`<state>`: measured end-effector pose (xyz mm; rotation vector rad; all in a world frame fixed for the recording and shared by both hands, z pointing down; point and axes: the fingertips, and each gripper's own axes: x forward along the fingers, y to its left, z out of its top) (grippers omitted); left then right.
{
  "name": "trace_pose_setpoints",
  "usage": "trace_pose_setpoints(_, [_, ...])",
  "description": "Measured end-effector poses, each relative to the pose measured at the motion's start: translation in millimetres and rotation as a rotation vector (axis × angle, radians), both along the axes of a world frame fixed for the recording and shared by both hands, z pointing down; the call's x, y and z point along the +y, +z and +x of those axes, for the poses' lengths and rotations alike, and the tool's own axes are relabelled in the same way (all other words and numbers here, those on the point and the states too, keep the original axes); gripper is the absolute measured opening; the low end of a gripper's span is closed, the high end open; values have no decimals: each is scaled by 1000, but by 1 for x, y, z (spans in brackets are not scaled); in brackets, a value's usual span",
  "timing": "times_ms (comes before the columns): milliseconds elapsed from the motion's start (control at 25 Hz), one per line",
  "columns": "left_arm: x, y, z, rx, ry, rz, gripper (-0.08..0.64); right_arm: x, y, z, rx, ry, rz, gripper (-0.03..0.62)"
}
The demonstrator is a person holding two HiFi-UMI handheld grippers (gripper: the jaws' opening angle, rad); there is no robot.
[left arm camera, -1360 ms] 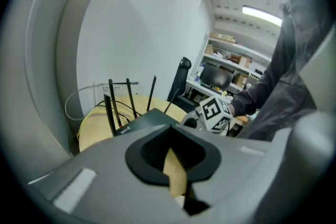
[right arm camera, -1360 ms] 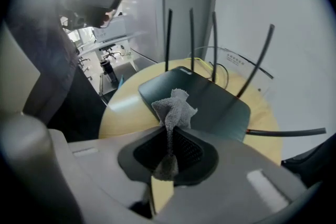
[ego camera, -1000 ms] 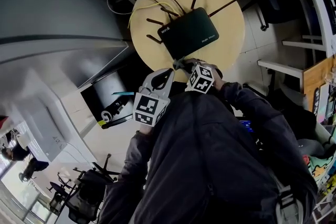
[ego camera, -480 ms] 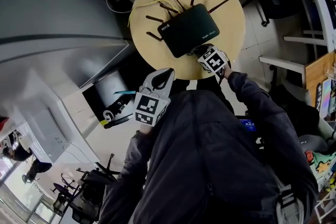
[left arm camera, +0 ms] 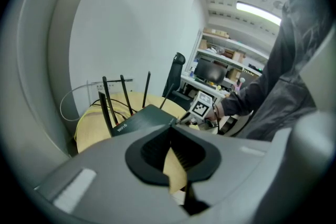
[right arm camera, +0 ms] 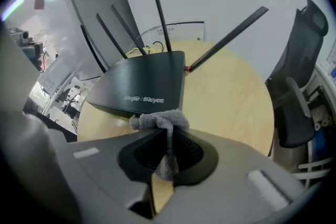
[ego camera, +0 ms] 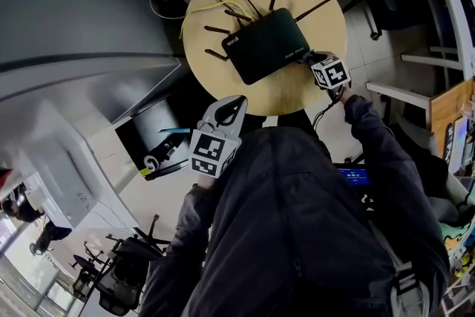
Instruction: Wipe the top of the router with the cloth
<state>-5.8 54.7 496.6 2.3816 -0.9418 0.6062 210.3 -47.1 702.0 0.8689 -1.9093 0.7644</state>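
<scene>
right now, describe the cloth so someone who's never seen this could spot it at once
Find the round pale wooden table with the black router and its upright antennas on it. At the router's near edge, the right claw is shut on a small bunched cloth. It is the only soft, grey, fuzzy thing among hard black plastic and smooth wood.

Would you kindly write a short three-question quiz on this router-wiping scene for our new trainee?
1. True or false: the left gripper holds the cloth.
2. The router rests on: A) a round wooden table; B) the floor; C) an office chair.
3. Fill in: the right gripper is shut on the ____.
Key: 1 false, its jaws are together on nothing; 2 A; 3 cloth.
</scene>
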Motion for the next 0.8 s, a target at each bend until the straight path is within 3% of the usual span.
trace_pose_setpoints(120, [-5,0,3,0,0,1,0,-1,0,7,2,17,-6,29])
trace_pose_setpoints(240, [-11,-1,8,7,2,5,0,5,-15,-6,-1,-81,33,29])
trace_pose_setpoints(560, [-29,-7,19,31,39,46,0,35,-135,-65,-136,-287,251,28])
trace_pose_setpoints(800, [-33,-12,26,52,88,75,0,52,-197,-91,-180,-313,351,28])
